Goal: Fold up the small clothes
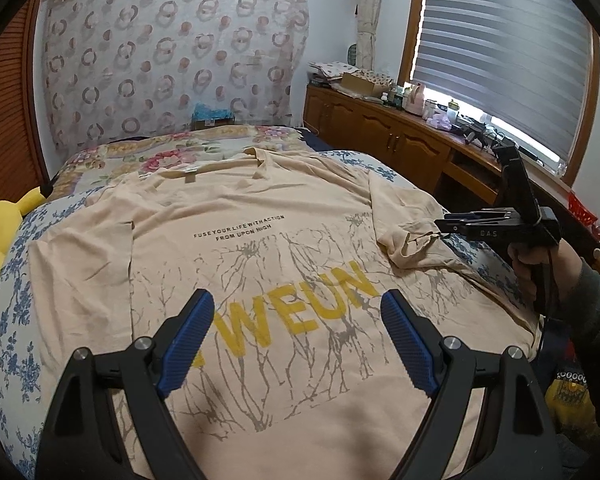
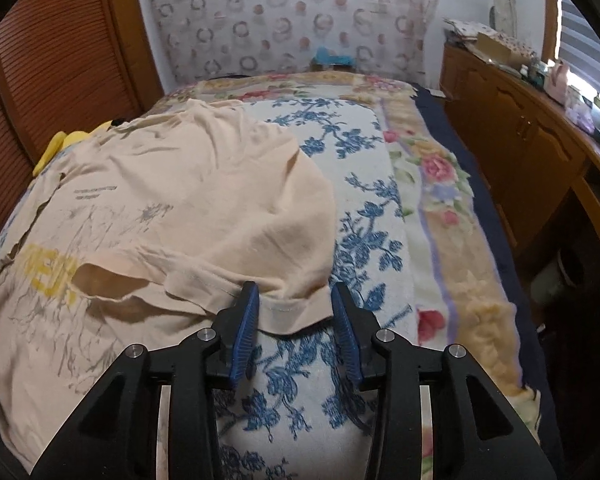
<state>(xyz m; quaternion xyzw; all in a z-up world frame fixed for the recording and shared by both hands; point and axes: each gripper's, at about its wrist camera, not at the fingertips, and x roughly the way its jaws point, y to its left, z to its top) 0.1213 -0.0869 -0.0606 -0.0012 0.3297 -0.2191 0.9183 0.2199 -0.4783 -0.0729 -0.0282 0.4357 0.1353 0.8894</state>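
The beige printed cotton T-shirt (image 1: 260, 216) lies flat, long axis running away from the cameras, collar farthest. The left gripper (image 1: 298, 322) is spread wide, empty. The right gripper (image 2: 294, 312) is parted, straddling the sleeve hem (image 2: 292, 312), not clamped.

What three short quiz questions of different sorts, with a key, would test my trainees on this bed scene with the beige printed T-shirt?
1. True or false: the beige printed T-shirt lies on the blue-flowered white blanket.
2. Which part of it lies between the right gripper's open blue pads?
A. collar
B. sleeve hem
C. yellow lettering
3. Fill in: the left gripper is ____ and holds nothing.

Key:
1. true
2. B
3. open
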